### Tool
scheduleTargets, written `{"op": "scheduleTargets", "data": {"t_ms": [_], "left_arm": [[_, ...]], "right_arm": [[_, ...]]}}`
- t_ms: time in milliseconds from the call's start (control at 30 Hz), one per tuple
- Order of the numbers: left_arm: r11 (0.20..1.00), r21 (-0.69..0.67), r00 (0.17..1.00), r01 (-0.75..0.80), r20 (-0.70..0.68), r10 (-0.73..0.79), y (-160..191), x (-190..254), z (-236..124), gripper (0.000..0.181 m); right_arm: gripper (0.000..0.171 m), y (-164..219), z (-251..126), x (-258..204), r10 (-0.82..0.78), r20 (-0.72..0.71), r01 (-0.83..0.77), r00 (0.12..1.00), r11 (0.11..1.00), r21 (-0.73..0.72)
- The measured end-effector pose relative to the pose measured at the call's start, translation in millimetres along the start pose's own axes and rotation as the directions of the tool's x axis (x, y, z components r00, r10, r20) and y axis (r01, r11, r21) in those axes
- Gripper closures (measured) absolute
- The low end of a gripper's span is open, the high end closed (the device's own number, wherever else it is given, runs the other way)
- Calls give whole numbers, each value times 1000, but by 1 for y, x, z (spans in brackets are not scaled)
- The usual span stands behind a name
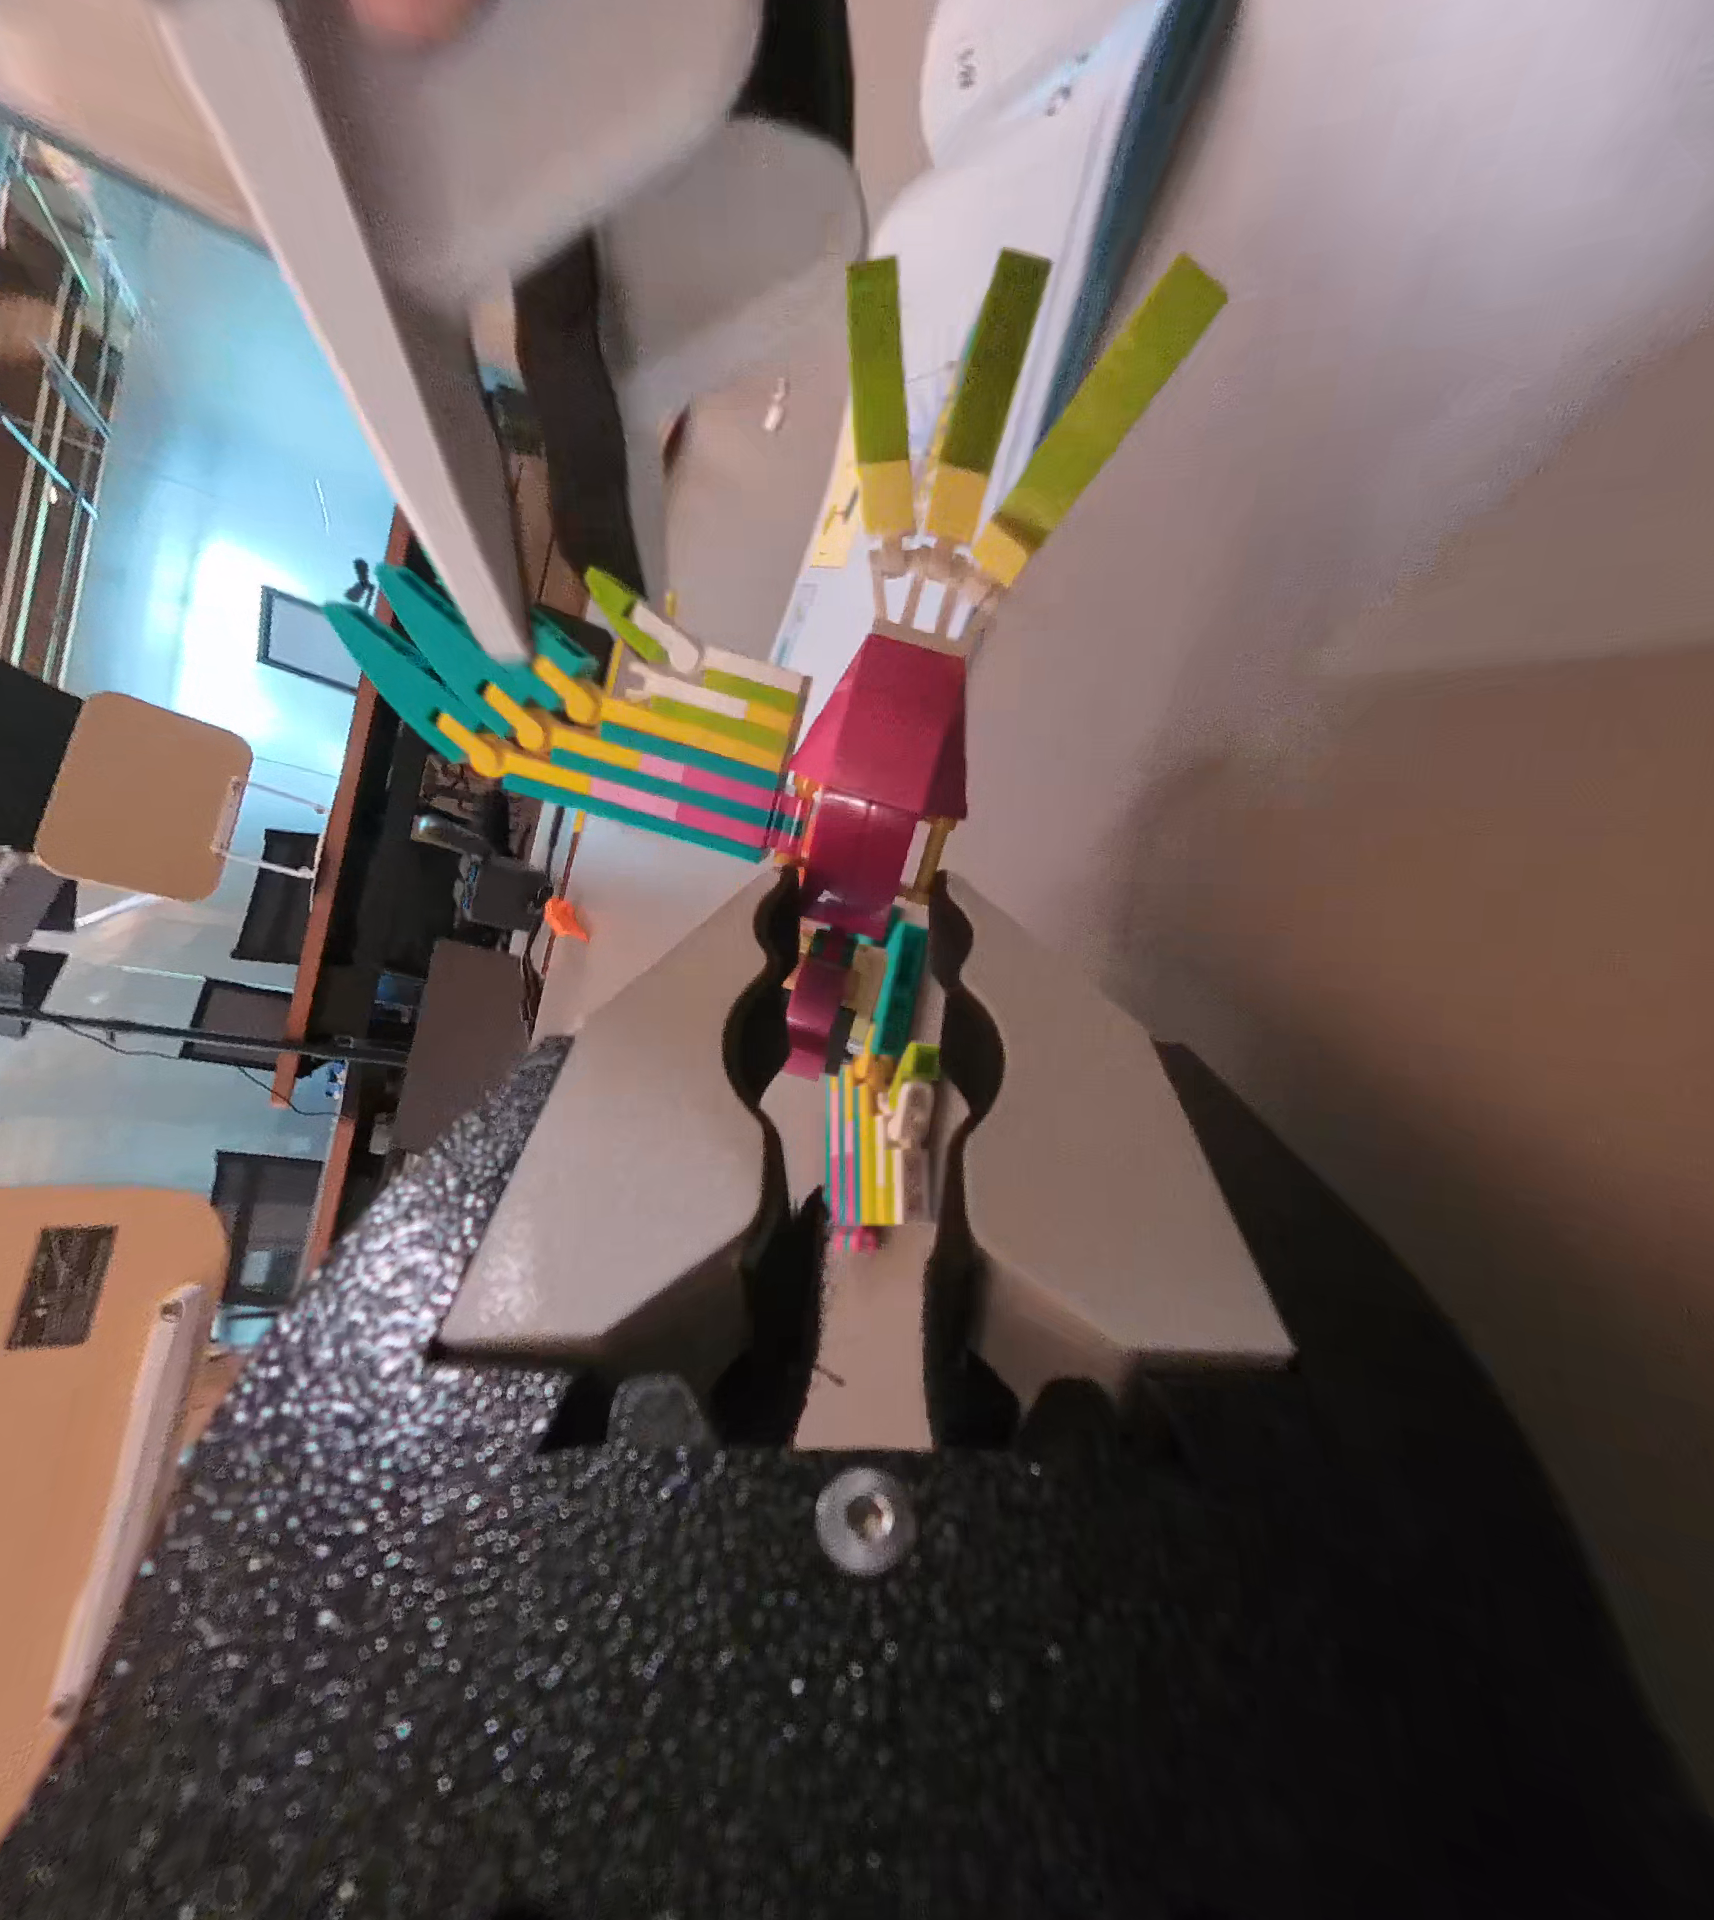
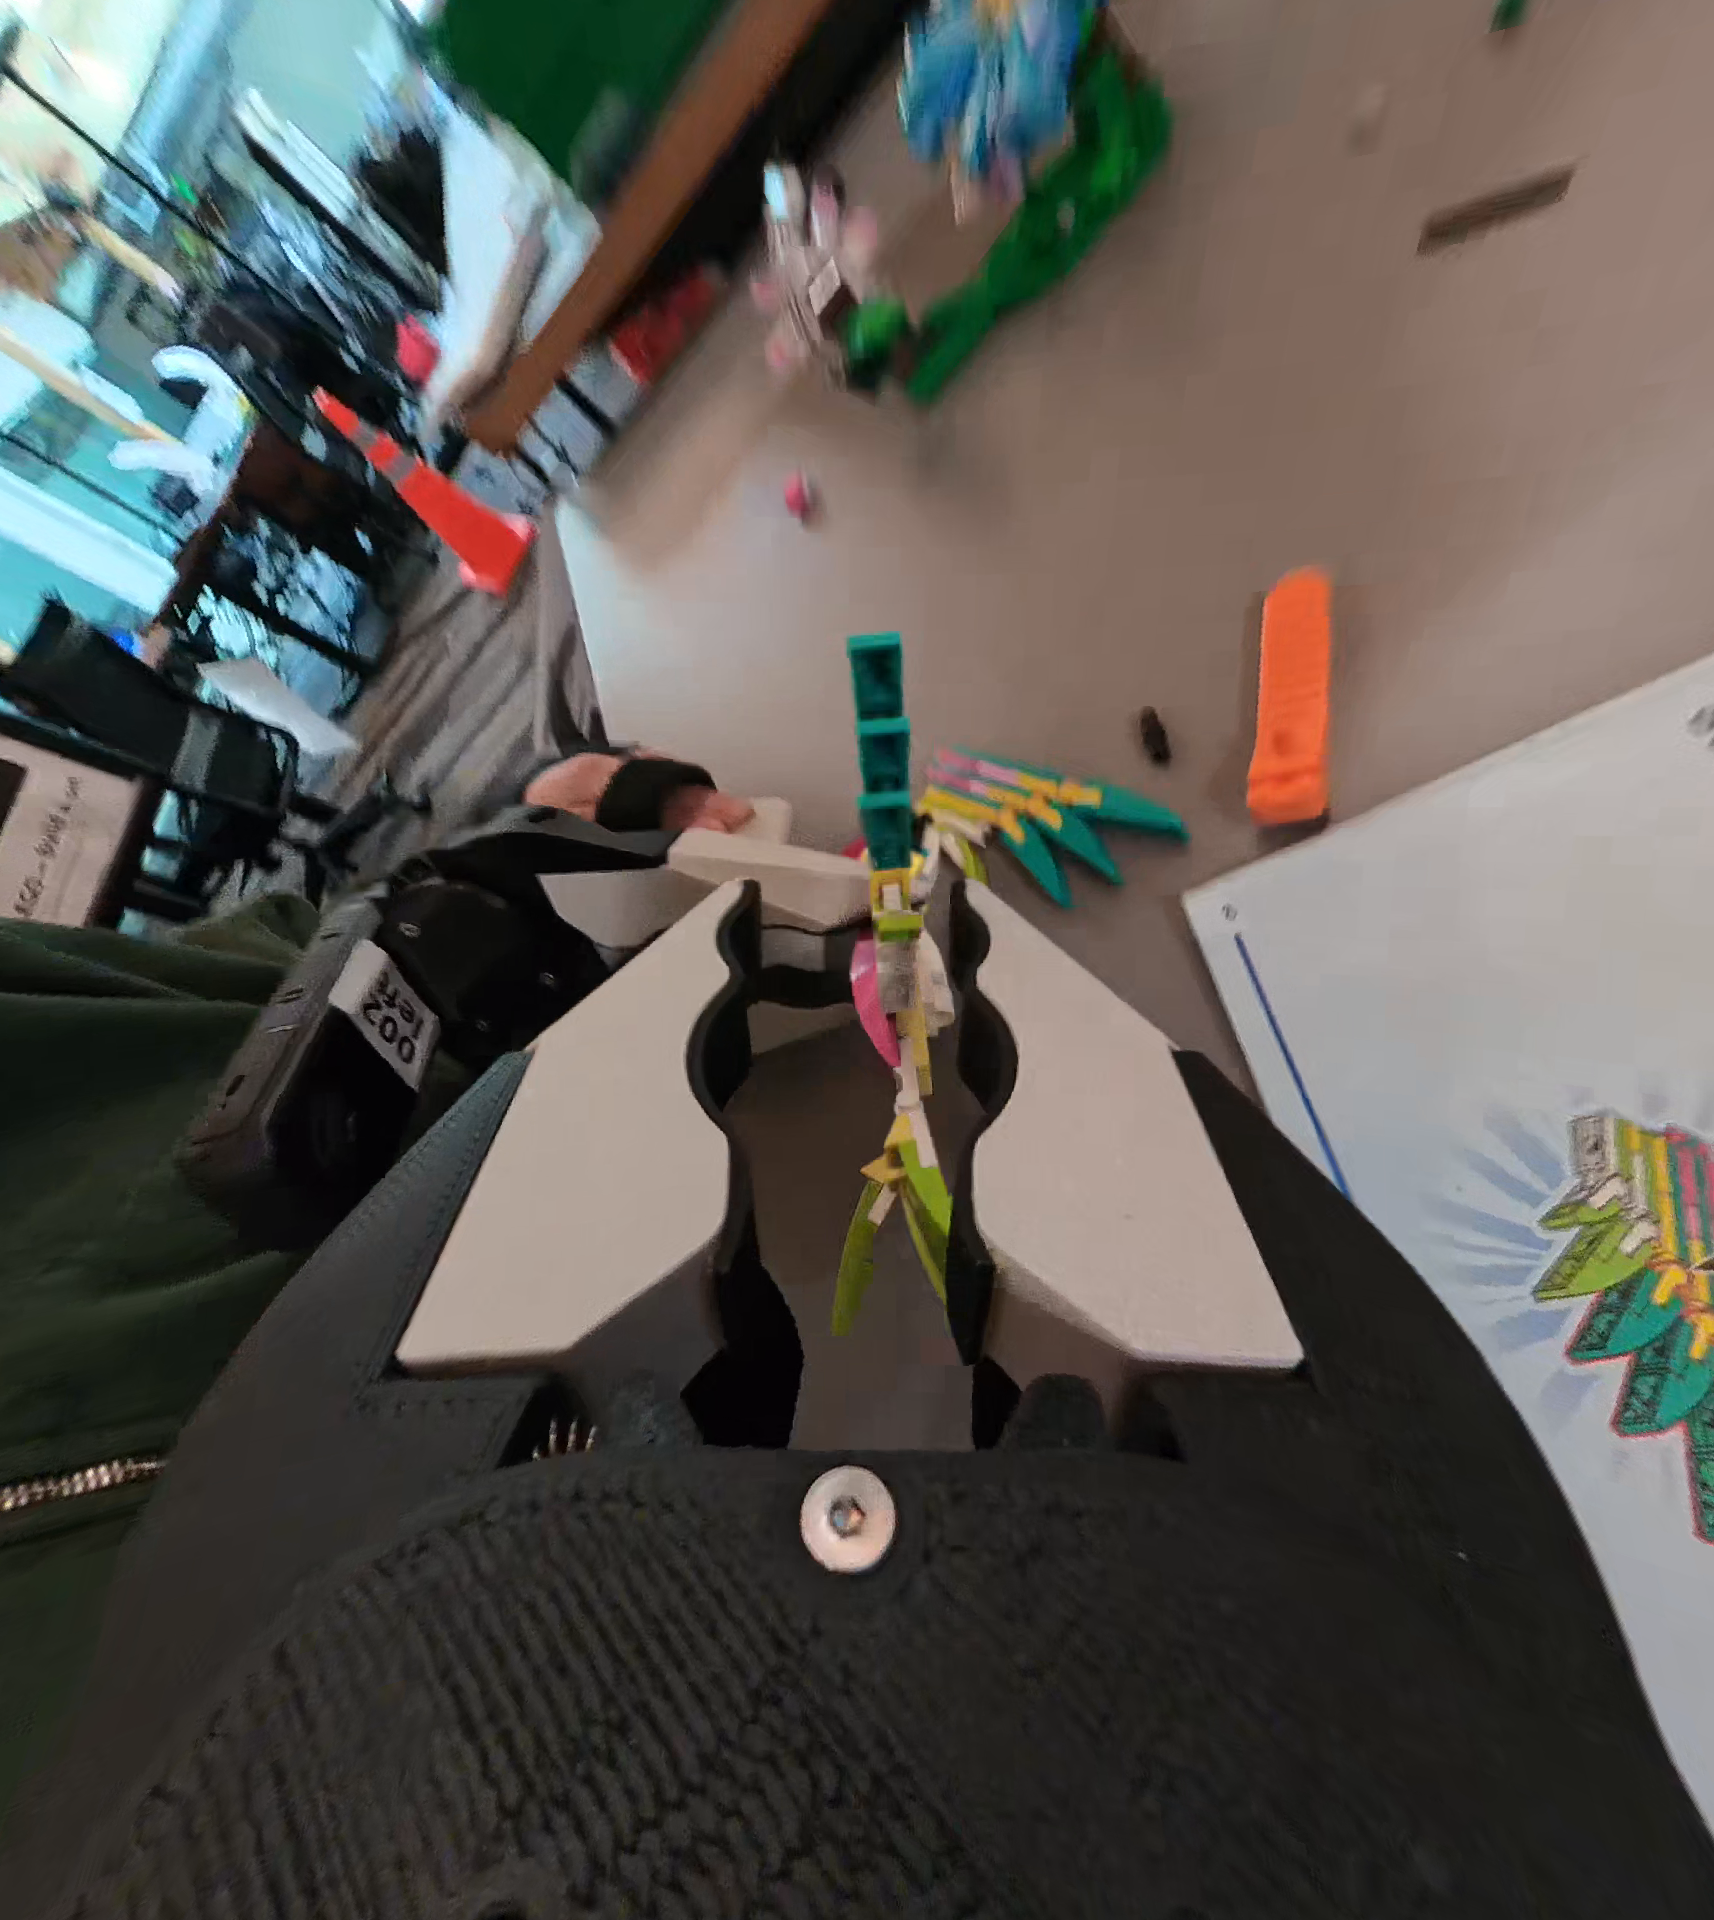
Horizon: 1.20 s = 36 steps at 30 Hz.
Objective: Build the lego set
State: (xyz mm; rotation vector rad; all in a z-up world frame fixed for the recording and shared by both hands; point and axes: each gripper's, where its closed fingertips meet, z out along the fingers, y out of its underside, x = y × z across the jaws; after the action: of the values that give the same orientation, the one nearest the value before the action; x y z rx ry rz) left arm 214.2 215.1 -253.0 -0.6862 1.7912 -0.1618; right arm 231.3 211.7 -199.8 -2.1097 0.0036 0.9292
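My left gripper [image 1: 863, 904] is shut on a lego bird [image 1: 884, 758] with a magenta body. Three lime tail feathers [image 1: 988, 384] fan upward from the body. One striped wing with teal tips [image 1: 562, 727] reaches left. The bird's other end sits between the jaws. A finger [image 1: 396, 416] of my right gripper touches the teal wing tips. In the right wrist view, my right gripper [image 2: 853, 904] has its jaws apart around that wing [image 2: 884, 790], seen edge-on. The left gripper's fingers [image 2: 770, 862] show just behind it.
A separate wing [image 2: 1040, 810] appears to lie on the grey table [image 2: 1040, 520]. Near it are an orange brick separator [image 2: 1289, 696], a small black piece [image 2: 1154, 732] and a pink piece [image 2: 799, 494]. An instruction booklet [image 2: 1559, 1039] lies at the right. A green build [image 2: 1040, 229] stands at the back. The left gripper's tips are roughly 6 cm from the right gripper's. Both grippers' tips are roughly 11 cm from the orange brick separator [image 2: 1289, 696].
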Motion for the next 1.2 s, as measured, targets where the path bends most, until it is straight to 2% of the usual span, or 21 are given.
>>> {"op": "scheduleTargets", "data": {"t_ms": [100, 200, 300, 333, 400, 467, 533, 633, 733, 867, 933, 1067, 1200], "left_arm": [[998, -3, 997, 63, 36, -63, 6, -17, -5, 160], [991, 3, 988, 135, 69, -135, 13, -35, -12, 159], [933, 73, 934, 352, 38, -356, 18, -55, -25, 159], [881, 112, 887, 459, -12, -461, 18, -62, -31, 159], [726, 176, 747, 665, -177, -641, 14, -74, -46, 159], [528, 236, 574, 816, -436, -693, -4, -82, -69, 159], [333, 277, 432, 901, -641, -635, -22, -94, -98, 159], [127, 292, 316, 948, -814, -488, -34, -112, -137, 159], [-21, 255, 234, 967, -916, -326, -40, -123, -166, 159], [-174, 188, 168, 966, -978, -123, -43, -133, -191, 159], [-224, 144, 143, 964, -990, -20, -45, -135, -199, 159], [-226, 110, 130, 968, -989, 76, -50, -129, -204, 159], [-226, 103, 125, 969, -989, 85, -52, -128, -204, 159]], "right_arm": [[135, -32, -26, -11, -80, 0, 78, 997, 977, 200], [135, -54, -53, -13, -165, -78, 183, 983, 913, 364], [135, -67, -75, -1, -193, -228, 281, 954, 837, 469], [135, -70, -82, 7, -178, -291, 308, 940, 811, 498], [135, -72, -89, 14, -179, -363, 362, 915, 761, 537], [135, -73, -87, 13, -204, -393, 410, 897, 719, 562], [136, -71, -78, 11, -250, -419, 465, 873, 684, 562], [138, -63, -57, 11, -328, -452, 543, 830, 665, 513], [140, -55, -39, 12, -405, -480, 614, 778, 651, 446], [143, -45, -27, 10, -475, -501, 677, 723, 629, 382], [143, -41, -23, 8, -501, -495, 692, 710, 624, 363], [144, -35, -18, 8, -514, -478, 690, 712, 636, 345], [145, -35, -17, 8, -509, -460, 676, 728, 645, 356]]}}
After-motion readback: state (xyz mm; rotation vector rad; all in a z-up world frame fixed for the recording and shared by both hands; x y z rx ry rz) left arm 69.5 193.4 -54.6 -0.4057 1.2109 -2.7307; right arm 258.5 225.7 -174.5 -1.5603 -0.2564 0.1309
